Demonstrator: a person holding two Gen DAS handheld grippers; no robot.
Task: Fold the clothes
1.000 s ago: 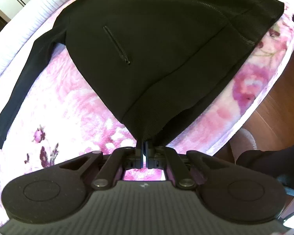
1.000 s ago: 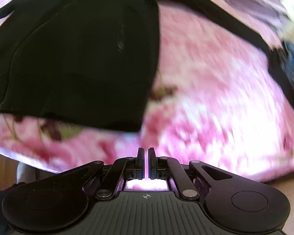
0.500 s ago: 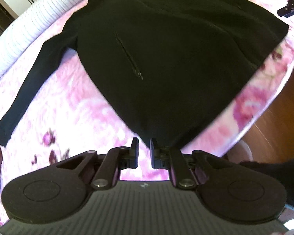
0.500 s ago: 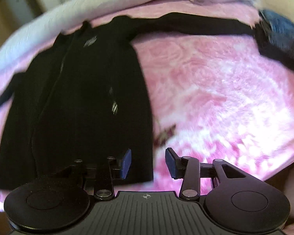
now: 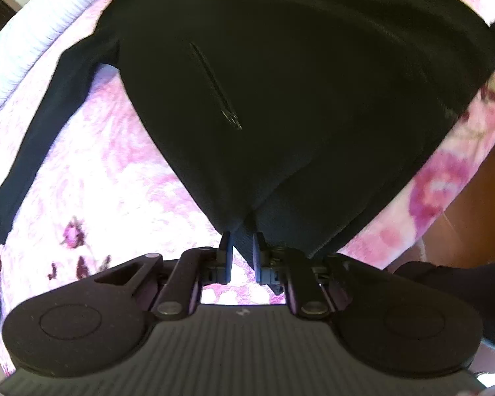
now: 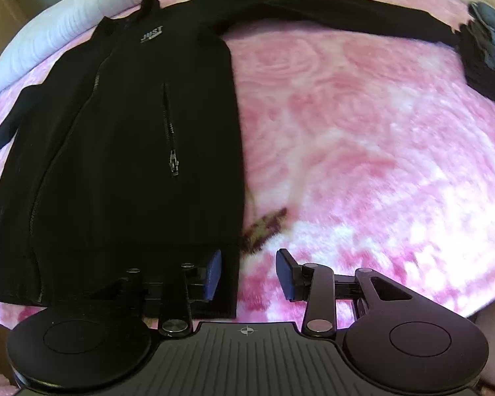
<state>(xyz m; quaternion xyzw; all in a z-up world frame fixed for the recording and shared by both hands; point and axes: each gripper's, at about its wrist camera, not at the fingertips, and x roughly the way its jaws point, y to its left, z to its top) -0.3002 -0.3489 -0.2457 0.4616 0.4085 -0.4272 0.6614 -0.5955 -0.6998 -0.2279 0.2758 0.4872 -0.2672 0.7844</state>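
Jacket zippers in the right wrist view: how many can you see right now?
2. The front zipper runs down the middle of the black jacket; the pocket zipper sits to its right, pull at the lower end. A second pocket zipper may be hidden.

"JIST" on black jacket [image 6: 122, 151] chest

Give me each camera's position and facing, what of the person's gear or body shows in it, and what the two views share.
Left wrist: sits on the left gripper, looking up the black jacket from its hem corner; fingers slightly apart around the hem, a dark sleeve at right.
Right wrist: sits on the right gripper, open at the other hem corner, facing the collar across the pink blanket.
Shared: jacket, blanket.
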